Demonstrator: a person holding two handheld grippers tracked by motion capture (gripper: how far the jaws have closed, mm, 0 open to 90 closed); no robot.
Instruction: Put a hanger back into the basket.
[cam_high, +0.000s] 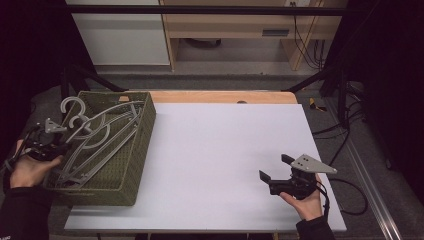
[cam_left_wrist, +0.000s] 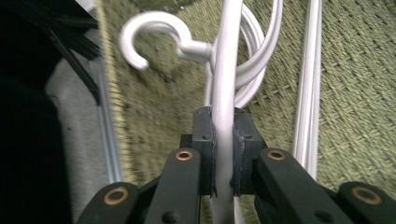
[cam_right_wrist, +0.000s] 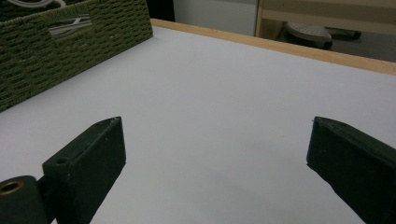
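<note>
A green woven basket (cam_high: 135, 150) stands at the table's left end with several grey plastic hangers (cam_high: 100, 140) lying in it. My left gripper (cam_high: 50, 145) is at the basket's left rim, shut on one hanger's bar (cam_left_wrist: 224, 107), whose hook (cam_left_wrist: 149, 32) curls up just beyond the pads. In the left gripper view another hanger's bars (cam_left_wrist: 308, 84) run alongside over the basket's weave (cam_left_wrist: 364, 84). My right gripper (cam_high: 277, 167) rests low over the white table top at the right, held in a hand, wide open with nothing between its fingers (cam_right_wrist: 88, 163).
The white table top (cam_high: 225, 150) stretches between the basket and the right gripper, with a wooden edge (cam_high: 225, 96) at the back. The basket's side with a handle slot (cam_right_wrist: 70, 25) shows in the right gripper view. Cables (cam_high: 350, 200) trail off the table's right side.
</note>
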